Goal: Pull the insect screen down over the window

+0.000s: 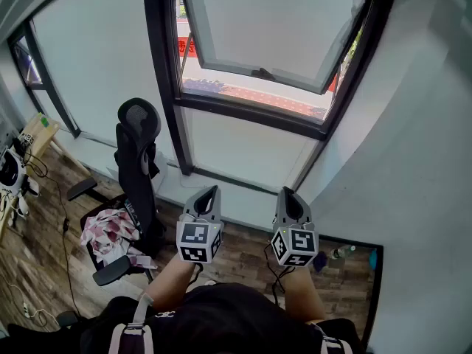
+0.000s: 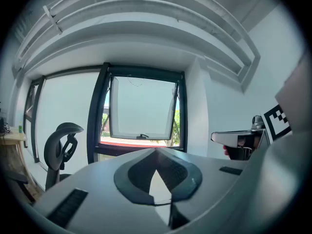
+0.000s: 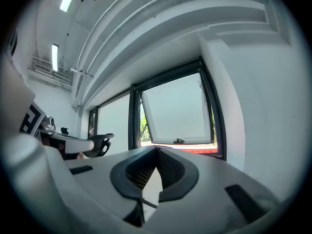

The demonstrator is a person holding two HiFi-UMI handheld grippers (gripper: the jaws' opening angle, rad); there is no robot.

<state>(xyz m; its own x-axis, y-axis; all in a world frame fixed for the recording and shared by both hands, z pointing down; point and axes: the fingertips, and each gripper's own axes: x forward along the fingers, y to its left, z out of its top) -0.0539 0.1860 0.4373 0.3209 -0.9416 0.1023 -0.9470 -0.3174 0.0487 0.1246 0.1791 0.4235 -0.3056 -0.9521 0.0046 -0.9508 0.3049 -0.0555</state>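
Two grippers are held side by side just ahead of the person's body, close together but apart, both pointing roughly level at the far wall. The left gripper [image 1: 209,193] has its fingers [image 2: 126,184] pressed together with nothing between them. The right gripper [image 1: 287,195] shows the same: fingers [image 3: 122,179] together, nothing gripped. Beyond them lies a wood floor [image 1: 243,253]. To the left stands a black office chair [image 1: 139,161] with a patterned cloth [image 1: 107,228] on its seat. Farther left is a counter [image 1: 38,133]. At the far wall, the dark-framed window [image 1: 273,39] sits ahead of and above both grippers, its sash swung outward at the bottom. The insect screen cannot be made out in any view.
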